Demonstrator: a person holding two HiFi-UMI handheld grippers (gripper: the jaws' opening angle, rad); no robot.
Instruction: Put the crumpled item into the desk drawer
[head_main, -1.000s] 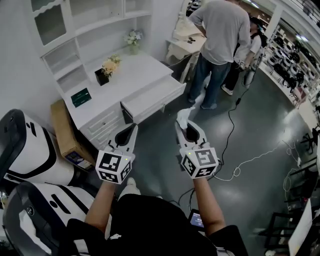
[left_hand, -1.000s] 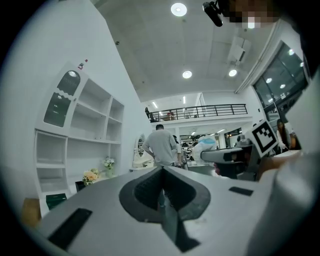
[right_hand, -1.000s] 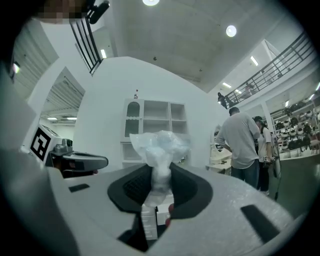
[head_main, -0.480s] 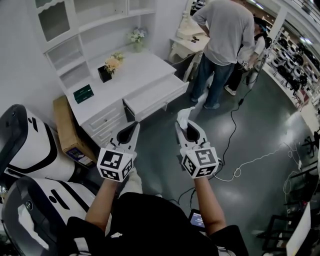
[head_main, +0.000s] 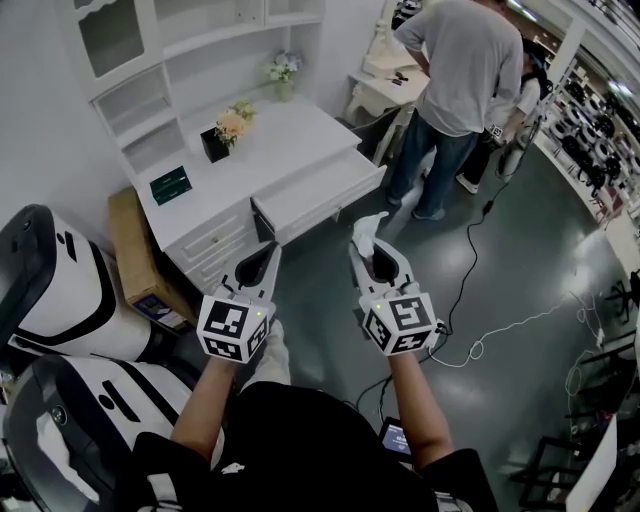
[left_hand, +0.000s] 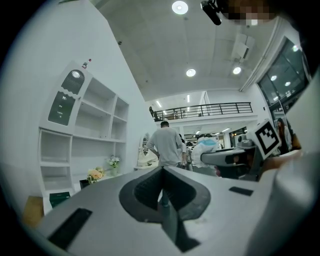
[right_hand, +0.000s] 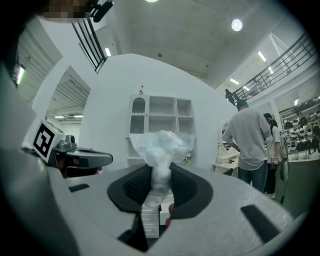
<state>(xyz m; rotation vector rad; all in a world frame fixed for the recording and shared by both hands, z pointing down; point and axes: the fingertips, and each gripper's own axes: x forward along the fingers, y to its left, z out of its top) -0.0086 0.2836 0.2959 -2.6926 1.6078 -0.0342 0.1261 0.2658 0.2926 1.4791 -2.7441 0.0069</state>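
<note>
A crumpled clear plastic wrapper (head_main: 366, 231) (right_hand: 162, 150) sticks out of my right gripper (head_main: 366, 252) (right_hand: 160, 177), whose jaws are shut on its twisted lower end. It hangs in the air in front of the white desk (head_main: 270, 145), short of the pulled-out desk drawer (head_main: 318, 191). My left gripper (head_main: 262, 253) (left_hand: 161, 172) is held level beside the right one, jaws shut with nothing between them. In the left gripper view the right gripper (left_hand: 235, 157) and the wrapper (left_hand: 207, 147) show at the right.
A flower pot (head_main: 222, 131), a small vase (head_main: 283, 72) and a green box (head_main: 169, 184) stand on the desk. A person (head_main: 455, 80) stands at a side table to the right. Cables (head_main: 500, 320) trail over the grey floor. A cardboard box (head_main: 135, 265) and a white machine (head_main: 50, 290) sit left.
Both grippers have edged forward toward the desk; the open drawer now lies closer to their tips. The wrapper stays gripped in the right gripper.
</note>
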